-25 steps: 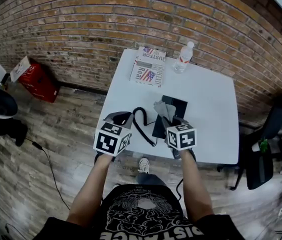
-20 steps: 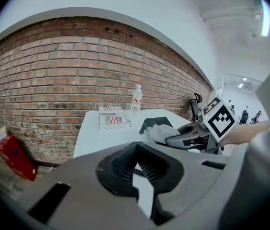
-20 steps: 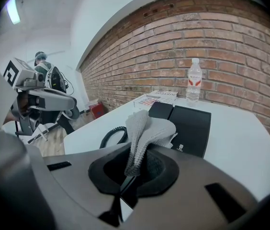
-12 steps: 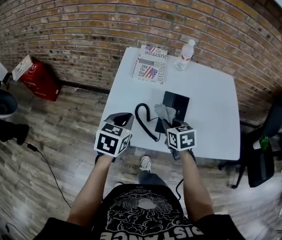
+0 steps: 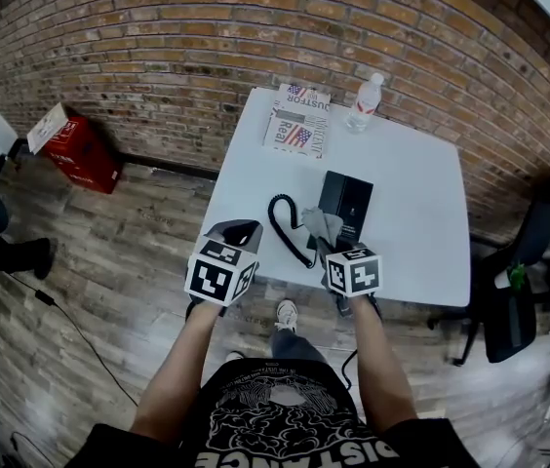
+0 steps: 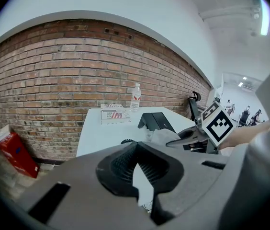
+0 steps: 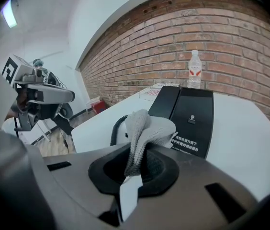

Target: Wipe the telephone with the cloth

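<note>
Right gripper [image 7: 134,174] pinches a grey knitted cloth [image 7: 142,128] above the flat black telephone [image 7: 192,111] and its coiled cord [image 7: 116,131]; left gripper [image 6: 136,163] jaws closed, empty.

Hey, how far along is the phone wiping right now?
Done: the cloth is off the table and clamped in the right gripper.
In hand: the cloth is held at the near end of the telephone; whether it touches is not clear.
Left: the wiping itself, since nothing shows any of the black top has been wiped. The left gripper is shut on nothing, off to the side.
</note>
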